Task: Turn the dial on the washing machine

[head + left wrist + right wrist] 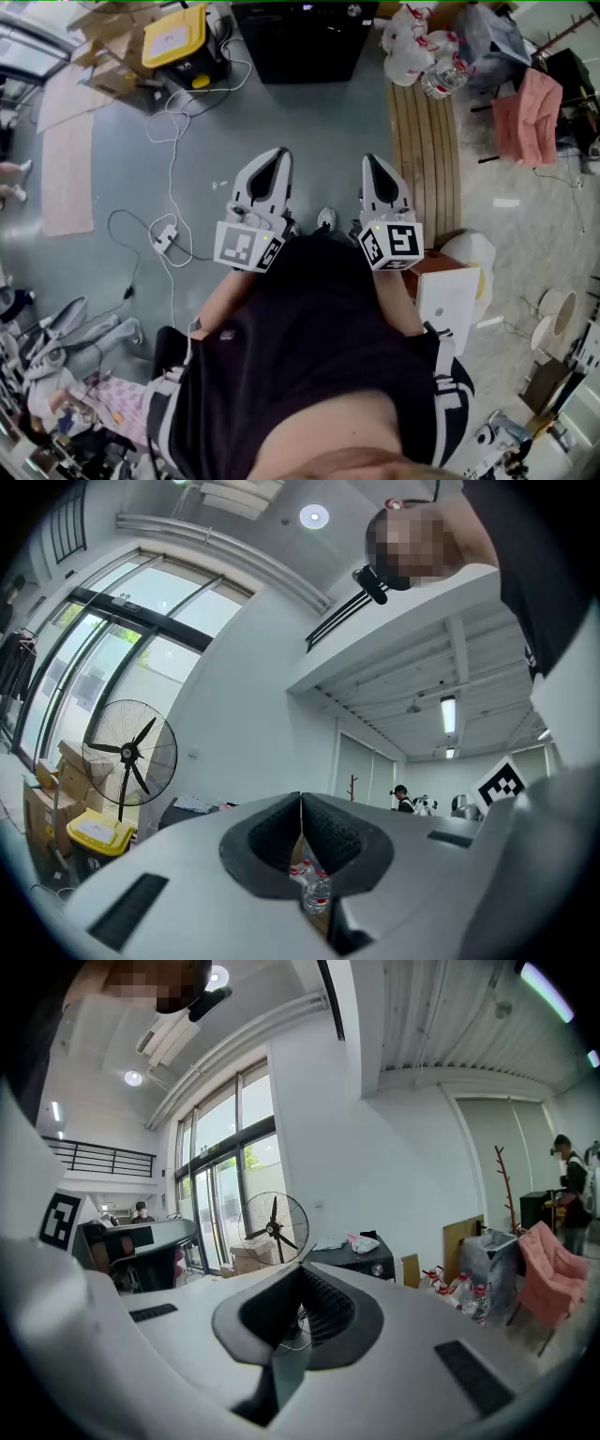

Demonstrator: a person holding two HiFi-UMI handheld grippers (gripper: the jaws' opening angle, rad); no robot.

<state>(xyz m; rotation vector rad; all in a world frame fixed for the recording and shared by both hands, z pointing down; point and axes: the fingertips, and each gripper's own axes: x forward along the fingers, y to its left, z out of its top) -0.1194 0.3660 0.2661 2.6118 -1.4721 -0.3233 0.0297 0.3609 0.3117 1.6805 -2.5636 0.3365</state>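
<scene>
Hanging side by side at mid-frame, left gripper [277, 155] and right gripper [374, 161] are closed and empty; no washing machine dial shows, so neither is demonstrably nearer.

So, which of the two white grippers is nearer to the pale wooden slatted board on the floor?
The right gripper: the pale wooden slatted board lies just beside its tip, while the left gripper hangs over grey floor, farther away.

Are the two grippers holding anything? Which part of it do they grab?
Nothing is held. The left gripper and the right gripper each have their jaws pressed together, with nothing between them.
</scene>
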